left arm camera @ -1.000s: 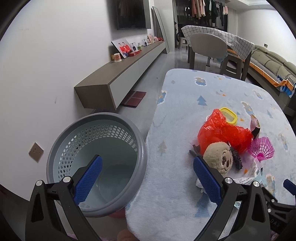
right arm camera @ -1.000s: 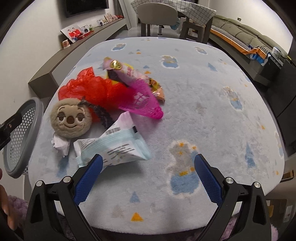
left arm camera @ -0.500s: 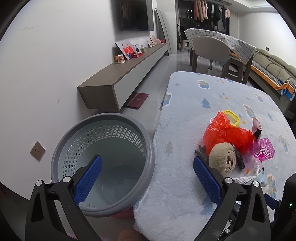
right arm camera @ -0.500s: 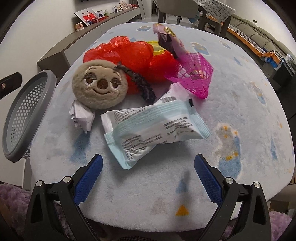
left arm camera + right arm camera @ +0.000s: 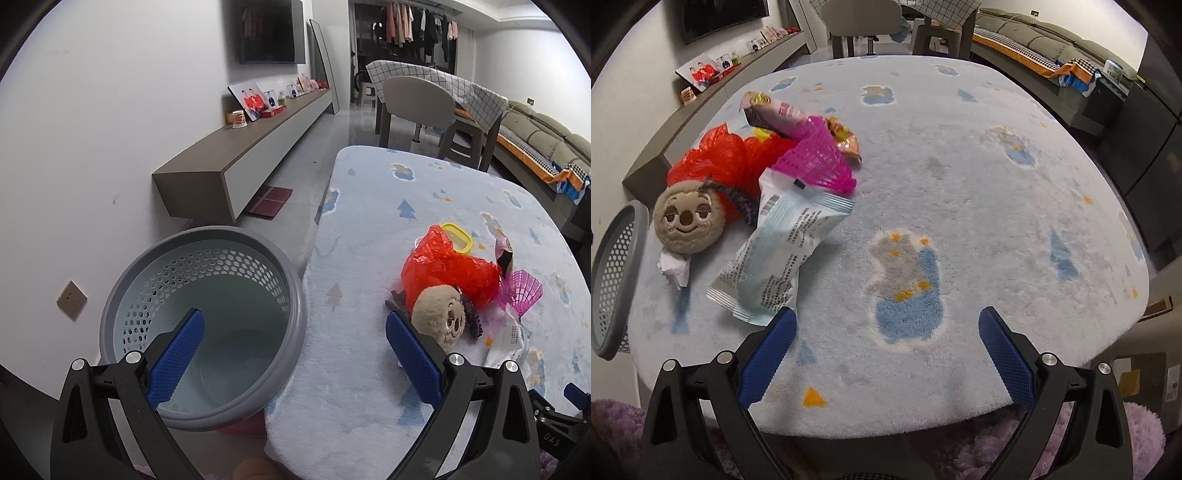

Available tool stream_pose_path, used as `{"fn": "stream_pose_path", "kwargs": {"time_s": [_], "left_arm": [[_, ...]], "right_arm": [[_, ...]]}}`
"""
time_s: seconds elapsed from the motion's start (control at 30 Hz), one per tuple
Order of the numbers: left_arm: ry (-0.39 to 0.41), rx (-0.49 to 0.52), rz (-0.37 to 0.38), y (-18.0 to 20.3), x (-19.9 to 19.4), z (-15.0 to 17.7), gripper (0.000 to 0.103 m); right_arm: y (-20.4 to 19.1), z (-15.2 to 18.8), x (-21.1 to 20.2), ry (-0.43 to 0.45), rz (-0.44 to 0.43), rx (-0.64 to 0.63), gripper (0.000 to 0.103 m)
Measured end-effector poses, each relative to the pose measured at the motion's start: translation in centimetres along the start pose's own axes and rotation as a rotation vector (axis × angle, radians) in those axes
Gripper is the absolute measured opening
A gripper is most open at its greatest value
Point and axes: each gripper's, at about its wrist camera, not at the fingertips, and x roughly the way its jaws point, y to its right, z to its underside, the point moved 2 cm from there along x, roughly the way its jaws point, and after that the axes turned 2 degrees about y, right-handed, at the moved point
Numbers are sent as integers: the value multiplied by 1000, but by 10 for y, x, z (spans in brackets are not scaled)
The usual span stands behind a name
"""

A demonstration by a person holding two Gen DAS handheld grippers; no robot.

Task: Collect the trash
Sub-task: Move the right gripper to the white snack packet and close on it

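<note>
Both wrist views look forward; each shows the plush (image 5: 441, 319) (image 5: 687, 219), perhaps closer rightward.

basket (image 5: 613, 273) cut off, yellow lid (image 5: 458, 236) half hidden

Both grippers are spread wide with nothing in them: left gripper (image 5: 293, 354) hanging low, right gripper (image 5: 886, 354) same deal, blue pads (image 5: 768, 356) apart.

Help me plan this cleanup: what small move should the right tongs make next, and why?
Probably shift the open right tongs left and forward to straddle the pale blue wrapper. It is the nearest trash, lying just beyond the left fingertip, and nothing is held yet.
</note>
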Motion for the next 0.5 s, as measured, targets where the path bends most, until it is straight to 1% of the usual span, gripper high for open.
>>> {"fn": "stream_pose_path", "kwargs": {"time_s": [0.13, 0.27, 0.37, 0.5], "left_arm": [[2, 6, 7, 3, 1, 0, 97], [-3, 12, 4, 5, 3, 1, 97], [-7, 11, 7, 6, 4, 2, 97], [-17, 14, 7, 6, 8, 2, 97]], "right_arm": [[-10, -10, -7, 16, -76, 19, 95], [-37, -24, 2, 7, -141, 14, 95], [-51, -33, 16, -10, -148, 8, 95], [-58, -37, 34, -40, -147, 12, 95]]}}
